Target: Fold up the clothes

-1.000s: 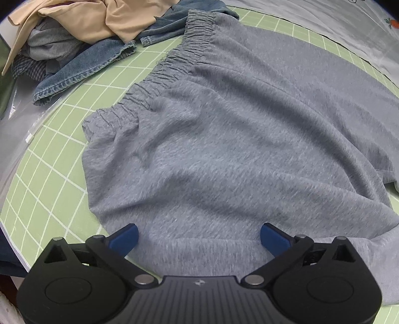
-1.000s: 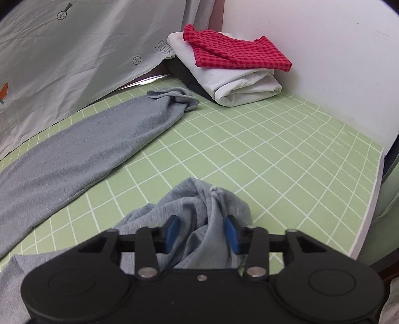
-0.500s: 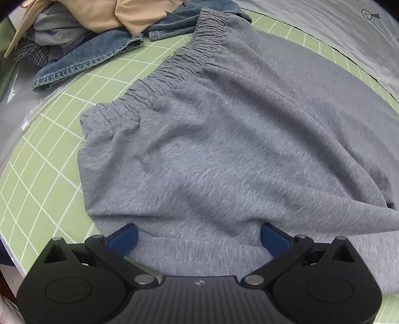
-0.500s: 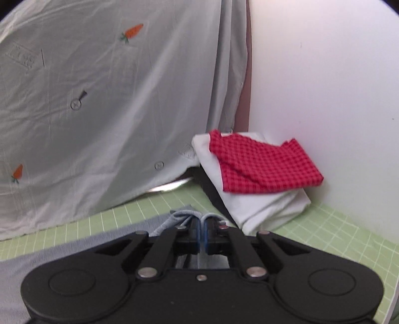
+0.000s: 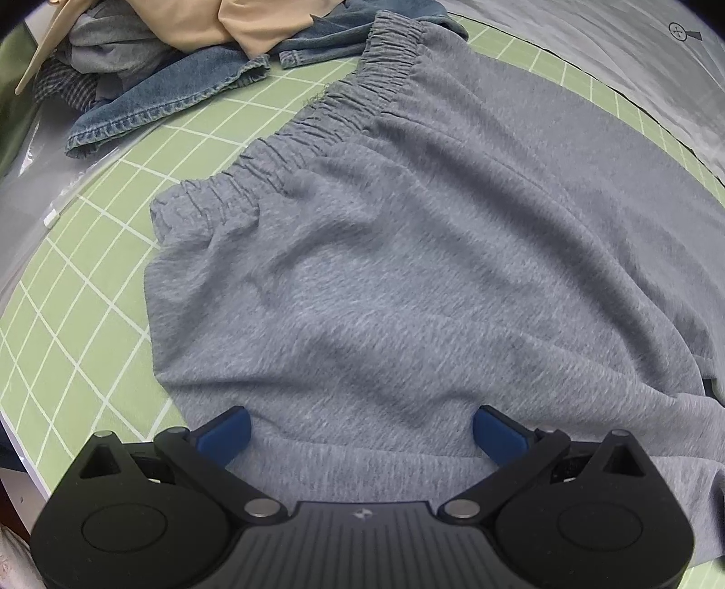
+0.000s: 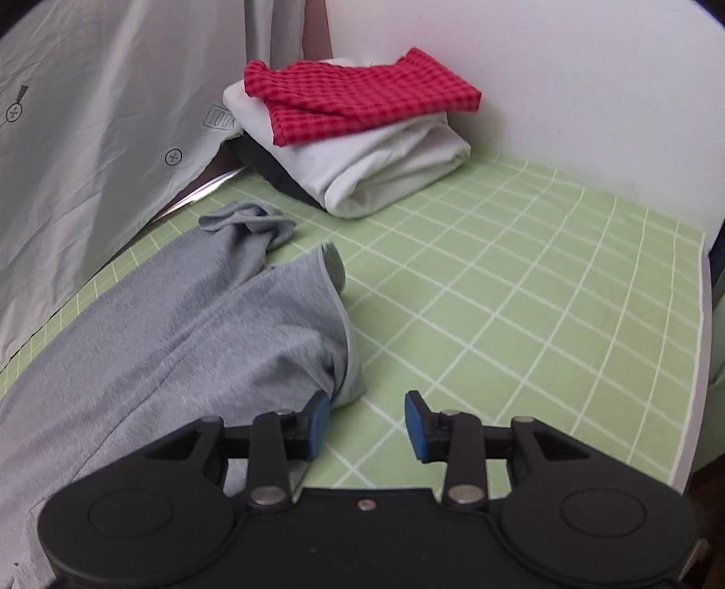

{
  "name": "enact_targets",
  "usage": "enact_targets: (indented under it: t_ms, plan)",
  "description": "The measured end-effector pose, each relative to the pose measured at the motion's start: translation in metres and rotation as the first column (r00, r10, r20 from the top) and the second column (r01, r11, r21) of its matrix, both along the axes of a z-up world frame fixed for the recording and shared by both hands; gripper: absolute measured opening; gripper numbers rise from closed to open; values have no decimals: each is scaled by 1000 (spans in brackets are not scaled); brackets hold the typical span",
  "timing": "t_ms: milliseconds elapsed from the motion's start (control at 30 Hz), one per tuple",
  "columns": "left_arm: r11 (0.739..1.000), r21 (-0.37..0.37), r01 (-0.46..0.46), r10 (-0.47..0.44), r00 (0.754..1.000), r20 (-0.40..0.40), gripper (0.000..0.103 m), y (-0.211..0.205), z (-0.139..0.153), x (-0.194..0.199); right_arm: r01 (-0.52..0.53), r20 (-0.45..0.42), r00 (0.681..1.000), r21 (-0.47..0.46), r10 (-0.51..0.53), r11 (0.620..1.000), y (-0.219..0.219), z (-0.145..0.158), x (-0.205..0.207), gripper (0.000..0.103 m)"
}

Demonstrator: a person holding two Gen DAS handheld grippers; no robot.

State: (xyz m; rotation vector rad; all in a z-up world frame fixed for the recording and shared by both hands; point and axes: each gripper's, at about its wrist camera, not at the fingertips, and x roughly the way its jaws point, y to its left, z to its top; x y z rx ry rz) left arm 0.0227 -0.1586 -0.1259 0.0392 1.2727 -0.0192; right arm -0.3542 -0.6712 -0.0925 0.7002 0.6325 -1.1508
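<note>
Grey sweatpants point(image 5: 408, 253) lie on the green grid mat point(image 5: 81, 326), with the elastic waistband point(image 5: 299, 118) at the upper left. My left gripper point(image 5: 360, 430) is open wide, low over the seat of the pants, holding nothing. In the right wrist view both grey legs point(image 6: 190, 326) lie side by side on the mat, the near leg's hem point(image 6: 337, 290) laid beside the far leg's bunched cuff point(image 6: 247, 219). My right gripper point(image 6: 364, 423) is open and empty, its left finger touching the near leg's edge.
A pile of unfolded clothes, blue denim point(image 5: 149, 104) and beige cloth point(image 5: 235, 22), lies beyond the waistband. A folded stack with a red checked cloth point(image 6: 358, 97) on a white one point(image 6: 389, 167) sits by the wall. A grey sheet point(image 6: 90, 113) hangs at the back.
My right gripper, shut on the near leg's cuff and lifted half a second ago, has laid that leg beside the other and opened. My left gripper stayed open over the seat.
</note>
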Motion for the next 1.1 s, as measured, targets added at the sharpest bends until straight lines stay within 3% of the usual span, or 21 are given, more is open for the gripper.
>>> enact_targets:
  t_ms: [133,300,500,533,567,600,700,867,967,1033,1100]
  plan:
    - [1000,0,1,-1,1000,-1,103,1,-1,0,-24,7,1000,18,24,1000,-4,-12,10,43]
    - [1000,-1,-8,8,1000,17,103,2,-2,-3,-29,30,999,-20,30,999,-22,-11,18,60]
    - [1000,-2,-17,17,999,30,103,2,-3,-6,-52,63,997,-48,55,997,-58,-2,29,62]
    - [1000,-2,-16,16,999,30,103,1,-3,-6,-80,65,994,-42,82,996,-63,-3,33,58]
    - [1000,-2,-14,14,999,29,103,1,-3,-6,-109,68,991,-35,111,993,-68,-3,36,36]
    - [1000,-2,-12,12,1000,28,103,1,-3,-5,-119,51,991,-39,121,992,-72,-2,39,3]
    - [1000,-3,-9,9,1000,24,103,2,-3,-4,-101,39,994,-94,105,990,-80,16,37,2]
    - [1000,-3,-11,11,999,36,103,2,-3,-6,-5,104,994,-296,38,955,-106,95,25,2]
    - [1000,-3,-12,12,999,46,103,2,-3,-8,-34,151,984,-352,93,935,-118,121,36,2]
    - [1000,-4,-13,14,999,52,103,2,-3,-9,-136,126,975,-319,185,938,-126,113,54,6]
    - [1000,-4,-14,15,998,57,103,3,-3,-10,-197,58,974,-259,219,946,-124,92,69,37]
